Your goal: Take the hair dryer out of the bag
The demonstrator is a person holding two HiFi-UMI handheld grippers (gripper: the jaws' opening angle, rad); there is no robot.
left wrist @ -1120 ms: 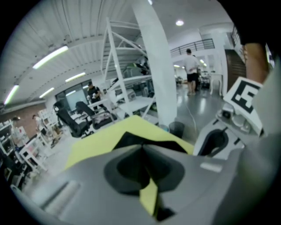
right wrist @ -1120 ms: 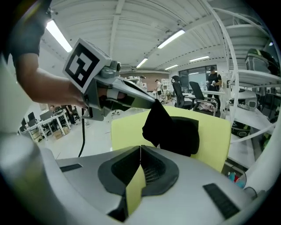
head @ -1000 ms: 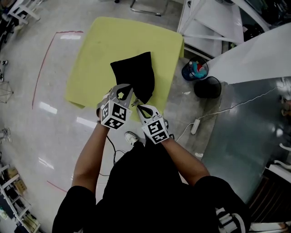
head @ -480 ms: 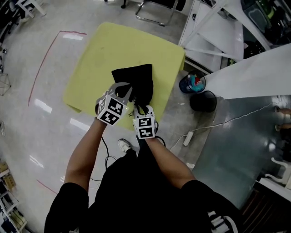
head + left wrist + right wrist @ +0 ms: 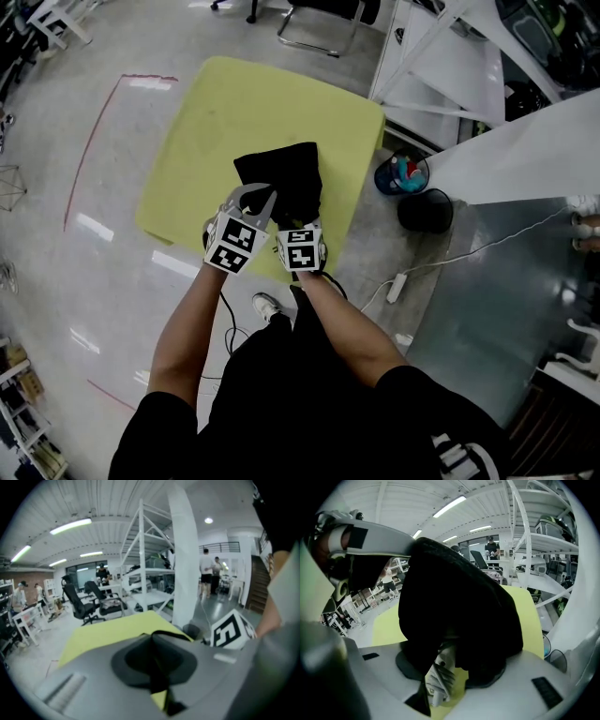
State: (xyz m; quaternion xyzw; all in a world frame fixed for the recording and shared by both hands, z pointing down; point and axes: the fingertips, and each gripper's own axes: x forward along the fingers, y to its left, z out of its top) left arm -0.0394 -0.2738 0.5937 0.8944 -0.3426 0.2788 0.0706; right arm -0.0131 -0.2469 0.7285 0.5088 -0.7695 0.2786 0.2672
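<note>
Right tool (image 5: 298,225) lower, opening round bag (image 5: 286,178)

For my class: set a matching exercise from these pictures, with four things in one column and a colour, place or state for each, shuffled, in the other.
Things:
1 bag
2 table
3 left gripper
4 power strip

Descriptions:
A yellow
B white, on the floor
C black, on the table
D shut on the bag

Pairs: 1-C, 2-A, 3-D, 4-B
</note>
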